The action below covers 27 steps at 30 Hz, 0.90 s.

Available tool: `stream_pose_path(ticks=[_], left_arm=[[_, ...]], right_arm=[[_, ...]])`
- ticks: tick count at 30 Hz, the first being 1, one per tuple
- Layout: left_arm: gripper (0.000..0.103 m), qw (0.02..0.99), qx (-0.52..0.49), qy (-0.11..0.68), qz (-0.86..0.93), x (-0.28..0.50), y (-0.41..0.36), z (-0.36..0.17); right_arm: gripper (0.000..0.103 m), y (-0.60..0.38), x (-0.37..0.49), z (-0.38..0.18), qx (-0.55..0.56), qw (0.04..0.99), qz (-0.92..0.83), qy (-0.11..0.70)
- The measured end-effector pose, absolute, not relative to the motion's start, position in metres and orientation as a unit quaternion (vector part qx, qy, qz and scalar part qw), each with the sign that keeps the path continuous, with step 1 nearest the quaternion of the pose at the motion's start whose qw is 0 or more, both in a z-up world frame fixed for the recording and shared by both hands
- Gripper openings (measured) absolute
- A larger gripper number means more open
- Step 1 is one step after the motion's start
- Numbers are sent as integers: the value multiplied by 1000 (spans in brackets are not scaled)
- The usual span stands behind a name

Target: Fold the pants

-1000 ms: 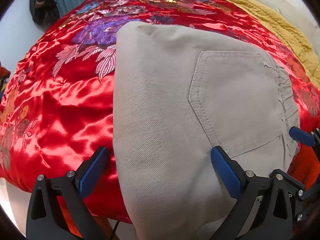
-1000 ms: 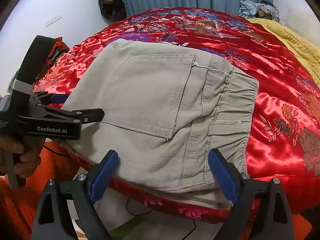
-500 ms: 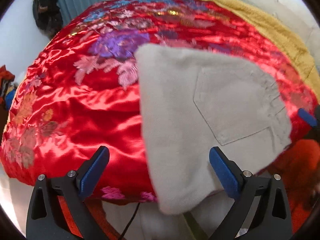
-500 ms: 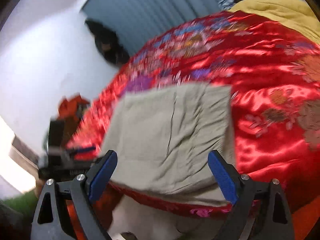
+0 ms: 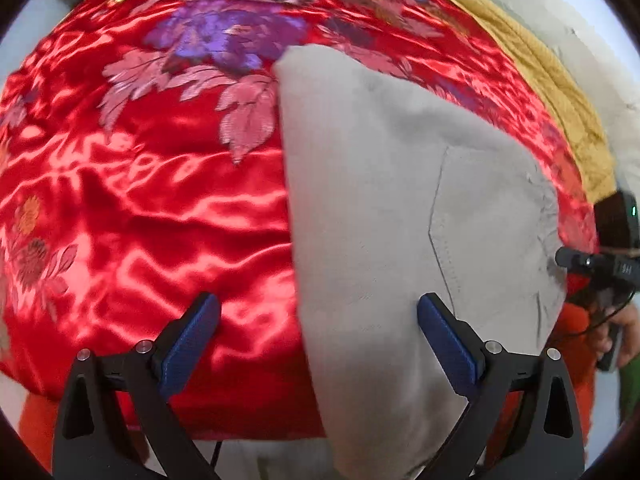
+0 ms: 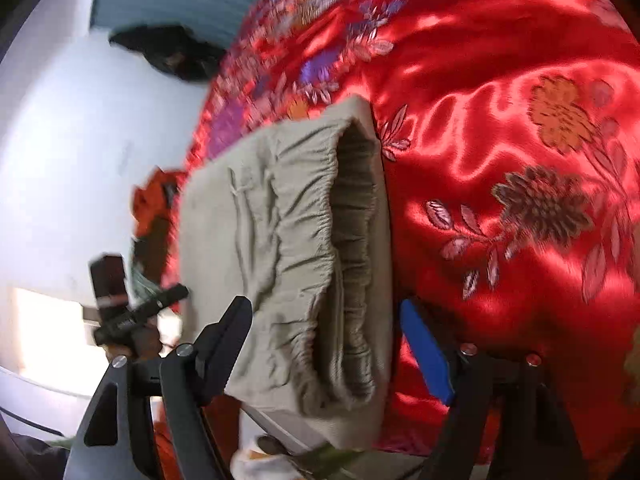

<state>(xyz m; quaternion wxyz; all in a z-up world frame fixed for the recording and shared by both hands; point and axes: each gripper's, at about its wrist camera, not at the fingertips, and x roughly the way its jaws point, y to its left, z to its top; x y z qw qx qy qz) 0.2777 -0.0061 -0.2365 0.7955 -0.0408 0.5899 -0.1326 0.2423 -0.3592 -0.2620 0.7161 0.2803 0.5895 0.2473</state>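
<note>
Currently: pants (image 5: 368, 208) folded into a compact beige stack at near edge of bed, on red satin bedspread (image 5: 160, 220); near end overhanging the edge, pocket face up, elastic waistband (image 6: 320, 216) toward the right-hand side.

Left gripper (image 5: 318, 344): fingers wide apart, nothing held, straddling the stack's left edge from just in front. Right gripper (image 6: 324, 344): fingers also spread wide, nothing held, bracketing the waistband end; contact with fabric not resolvable, view motion-blurred.

Risks, as judged:
- Satin slick, stack overhanging → any nudge or drag could slide the whole bundle off the bed.
- Waistband layers gaping open → pinching only the top layer would peel the fold apart instead of moving the stack.
- Closing low at the edge could catch bedspread along with pants, pulling both.
- Fast, blurred right-hand motion → poor aim, likely to bump and skew the layers.
- Yellow blanket (image 5: 552, 92) well apart, no interference expected.
</note>
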Motion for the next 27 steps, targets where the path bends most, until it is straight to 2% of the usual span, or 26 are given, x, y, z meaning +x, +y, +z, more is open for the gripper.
stream_pose_path(ticks=[2, 3, 4, 5, 7, 10, 17, 23, 24, 26, 27], left_arm=[[99, 794, -39, 591, -137, 279, -12, -238], [94, 792, -42, 594, -138, 279, -11, -238], [76, 788, -48, 596, -143, 280, -10, -238], [62, 779, -65, 603, -160, 279, -13, -237], [31, 785, -61, 598, -147, 279, -16, -229], [18, 802, -30, 579, -143, 268, -29, -206], [17, 842, -25, 513, -165, 282, -22, -120], [18, 883, -29, 446, -146, 348, 0, -70], [23, 892, -20, 431, -136, 365, -1, -68], [43, 902, -6, 420, -101, 383, -1, -80], [62, 906, 8, 417, -72, 386, 0, -92]], right_arm=[[76, -351, 247, -264, 258, 707, 250, 609], [76, -346, 250, -266, 252, 702, 254, 616], [76, -344, 252, -268, 259, 693, 263, 619], [74, -342, 255, -270, 269, 682, 273, 623], [46, -336, 260, -271, 258, 678, 280, 628], [39, -329, 257, -250, 227, 703, 298, 605], [37, -310, 260, -165, 215, 751, 329, 531], [37, -288, 332, -102, 199, 787, 353, 465], [38, -287, 350, -94, 194, 795, 351, 454], [40, -288, 377, -95, 189, 811, 330, 445], [45, -295, 391, -101, 191, 811, 316, 453]])
